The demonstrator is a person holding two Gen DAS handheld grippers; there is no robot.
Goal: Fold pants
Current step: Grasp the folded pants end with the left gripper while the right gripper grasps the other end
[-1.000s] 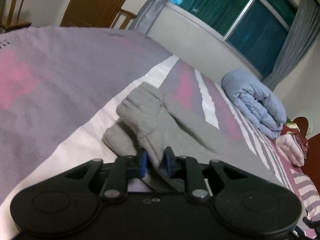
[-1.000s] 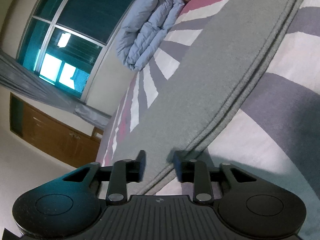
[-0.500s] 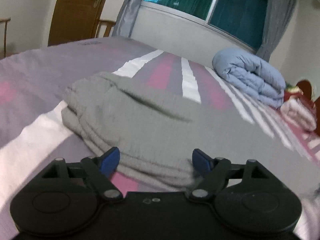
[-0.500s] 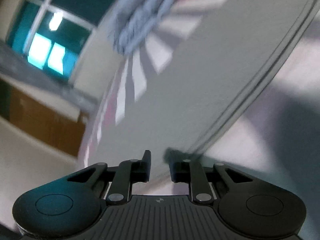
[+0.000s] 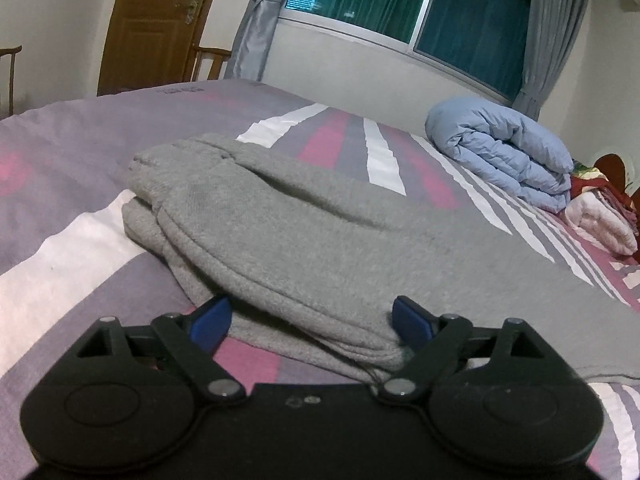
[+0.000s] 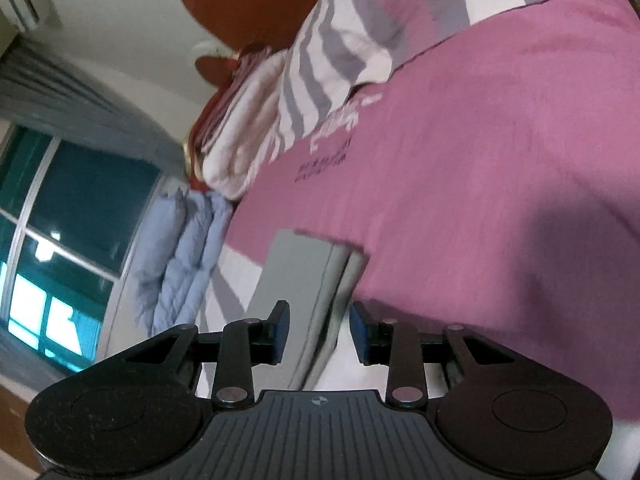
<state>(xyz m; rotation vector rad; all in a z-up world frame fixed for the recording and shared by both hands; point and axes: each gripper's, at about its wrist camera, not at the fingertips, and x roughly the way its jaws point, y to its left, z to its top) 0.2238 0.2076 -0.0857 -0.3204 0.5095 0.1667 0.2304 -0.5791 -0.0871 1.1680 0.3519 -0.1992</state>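
Bedroom, dim indoor light. Bed (image 5: 80,152) under a cover striped purple, pink and white. Rolled pale blue duvet (image 5: 504,152) on its far side, beside folded pink and red bedding (image 5: 600,220). Wide window (image 5: 420,12) with dark teal glass, grey curtains (image 5: 556,28) at both ends. Brown wooden door (image 5: 156,24) in the white wall; wooden chair (image 5: 208,62) beside it.
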